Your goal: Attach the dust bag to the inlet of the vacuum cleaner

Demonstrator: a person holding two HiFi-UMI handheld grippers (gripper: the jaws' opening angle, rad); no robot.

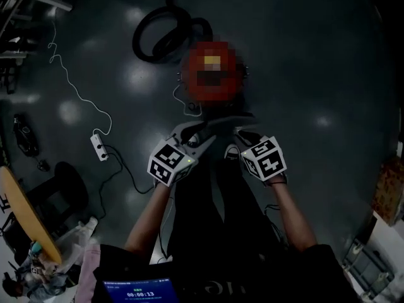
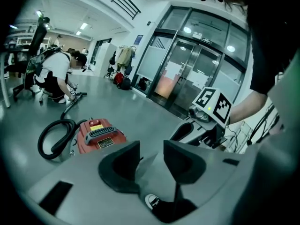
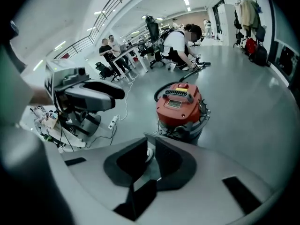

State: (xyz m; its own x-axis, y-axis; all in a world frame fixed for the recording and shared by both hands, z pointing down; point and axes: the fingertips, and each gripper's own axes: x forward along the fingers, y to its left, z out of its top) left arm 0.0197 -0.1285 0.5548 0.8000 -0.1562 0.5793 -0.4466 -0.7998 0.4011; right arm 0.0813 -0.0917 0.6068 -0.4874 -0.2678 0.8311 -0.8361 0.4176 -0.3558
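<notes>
Head view is dark: the red vacuum cleaner (image 1: 214, 57) stands on the grey floor (image 1: 315, 55) just ahead of the person's shoes, with its top under a mosaic patch. A coiled black hose (image 1: 165, 35) lies beside it on the far side and is cut off at the upper edge. To the left, a white cable (image 1: 72, 84) snakes to a power strip (image 1: 99, 146), well apart from the vacuum cleaner; a black stool (image 1: 65, 180) and the rim of a round wooden bench (image 1: 17, 207) sit at the lower left.

Between the grippers and the vacuum cleaner there is only open floor. The left gripper (image 2: 151, 149) has its fingers (image 2: 123, 165) plainly apart, with only a shoe and floor seen through the gap. The right gripper (image 3: 151, 146) has its fingers (image 3: 171, 161) close together with a narrow slit between them, gripping nothing.

Behind the vacuum cleaner a crouching person (image 3: 178, 43) bends over the floor, and others sit at benches further back. The vacuum cleaner's inlet cannot be made out, and the right gripper's body hides its base.
</notes>
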